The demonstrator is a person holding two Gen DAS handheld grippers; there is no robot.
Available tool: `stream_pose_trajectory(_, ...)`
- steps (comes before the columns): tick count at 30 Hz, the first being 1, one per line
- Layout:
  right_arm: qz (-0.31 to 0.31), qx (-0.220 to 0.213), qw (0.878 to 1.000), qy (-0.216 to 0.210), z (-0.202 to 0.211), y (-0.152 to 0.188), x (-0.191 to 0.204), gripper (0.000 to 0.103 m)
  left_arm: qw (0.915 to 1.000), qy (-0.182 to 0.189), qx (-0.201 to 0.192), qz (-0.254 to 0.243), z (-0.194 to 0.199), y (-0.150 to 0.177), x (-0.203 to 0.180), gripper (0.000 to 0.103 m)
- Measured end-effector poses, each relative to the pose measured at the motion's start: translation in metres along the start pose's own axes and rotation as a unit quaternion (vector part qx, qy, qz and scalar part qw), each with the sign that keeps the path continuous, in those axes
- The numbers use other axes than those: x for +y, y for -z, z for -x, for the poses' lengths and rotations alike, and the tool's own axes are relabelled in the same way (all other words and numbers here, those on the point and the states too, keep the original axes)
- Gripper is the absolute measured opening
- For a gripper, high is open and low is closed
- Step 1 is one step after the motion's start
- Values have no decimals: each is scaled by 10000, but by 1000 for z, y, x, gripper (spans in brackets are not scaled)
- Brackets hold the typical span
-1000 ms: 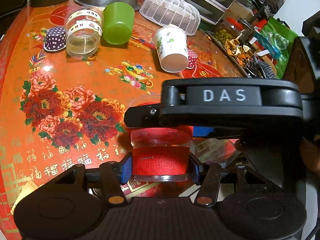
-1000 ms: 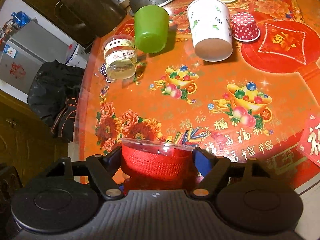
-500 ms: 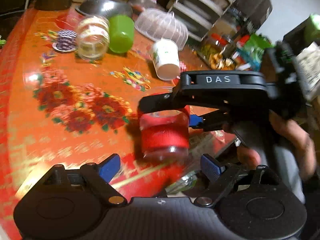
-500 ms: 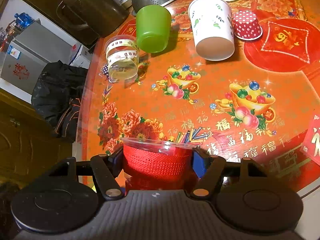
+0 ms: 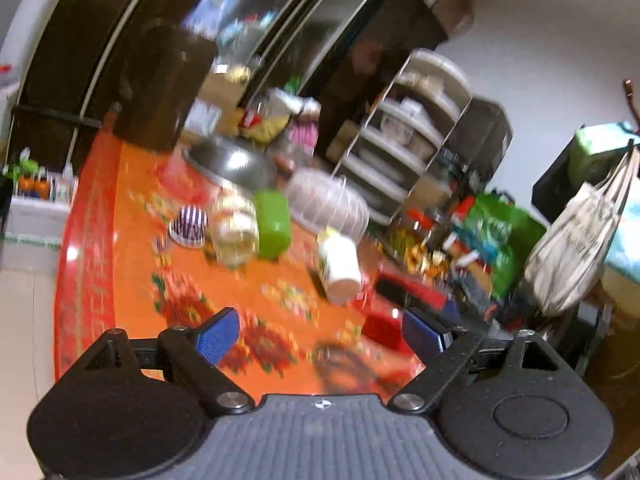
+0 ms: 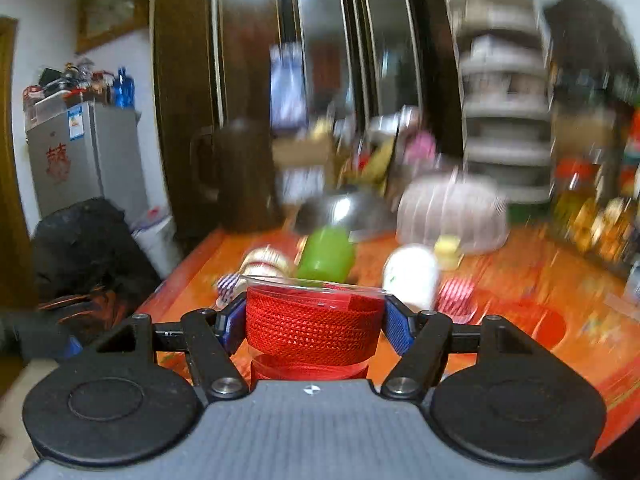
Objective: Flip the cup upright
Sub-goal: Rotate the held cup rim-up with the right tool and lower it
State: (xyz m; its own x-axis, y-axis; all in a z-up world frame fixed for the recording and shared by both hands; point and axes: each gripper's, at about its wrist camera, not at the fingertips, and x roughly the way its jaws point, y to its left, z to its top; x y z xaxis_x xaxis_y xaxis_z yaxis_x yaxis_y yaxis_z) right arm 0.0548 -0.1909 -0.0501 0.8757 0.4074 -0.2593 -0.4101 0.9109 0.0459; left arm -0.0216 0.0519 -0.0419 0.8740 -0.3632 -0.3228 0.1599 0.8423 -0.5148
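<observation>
One clear plastic cup with a red mesh band (image 6: pixel 314 326) sits squeezed between the blue pads of the right gripper (image 6: pixel 314 326), rim up, so the flip looks almost done. What seems left is to set the cup down on the orange flowered table (image 6: pixel 520 280) and let go; the pictures do not show if it touches the table yet. Both fingers of the left gripper (image 5: pixel 320 334) are spread wide apart with nothing between them, hanging over the near edge of the table.

Four cups: red (image 6: pixel 312 328), green (image 6: pixel 326 254), white (image 6: pixel 410 276), clear (image 6: pixel 264 266)
</observation>
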Motion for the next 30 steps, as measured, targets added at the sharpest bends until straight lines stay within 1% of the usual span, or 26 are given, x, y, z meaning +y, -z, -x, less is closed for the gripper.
stream_pose_trajectory(3, 359, -545, 9978, 137, 6, 22, 8, 69, 9994, 115, -312, -134, 11, 0, -4, 95)
stream_pose_trajectory(6, 507, -828, 9950, 235, 4, 37, 15, 69, 9988, 179, -388, -254, 18, 0, -9, 96)
stream_pose_trajectory(8, 401, -955, 9943, 259, 3, 40, 15, 69, 9985, 220, -421, -261, 19, 0, -10, 96)
stream_pose_trajectory(10, 475, -1151, 9917, 305, 4, 40, 17, 69, 9983, 257, -467, -251, 24, 2, -9, 96)
stream_pose_trajectory(12, 543, -1376, 9886, 263, 12, 39, 17, 69, 9983, 195, -494, -254, 27, 4, -8, 96)
stream_pose_trajectory(14, 580, -1472, 9872, 185, 16, 38, 17, 69, 9981, 176, -539, -259, 29, 6, -6, 97)
stream_pose_trajectory(18, 676, -1837, 9805, 158, 22, 43, 17, 69, 9973, 153, -661, -263, 29, 11, -6, 100)
stream_pose_trajectory(21, 600, -1935, 9791, 170, 16, 52, 16, 69, 9974, 107, -651, -293, 25, 12, -5, 100)
stream_pose_trajectory(23, 551, -1861, 9807, 241, 7, 58, 16, 69, 9976, 109, -631, -276, 24, 13, -4, 100)
stream_pose_trajectory(26, 276, -1701, 9848, 239, 0, 64, 15, 69, 9979, 128, -572, -261, 22, 14, -2, 100)
stream_pose_trajectory(30, 254, -1626, 9859, 291, -5, 69, 19, 69, 9979, 124, -597, -218, 24, 15, 0, 100)
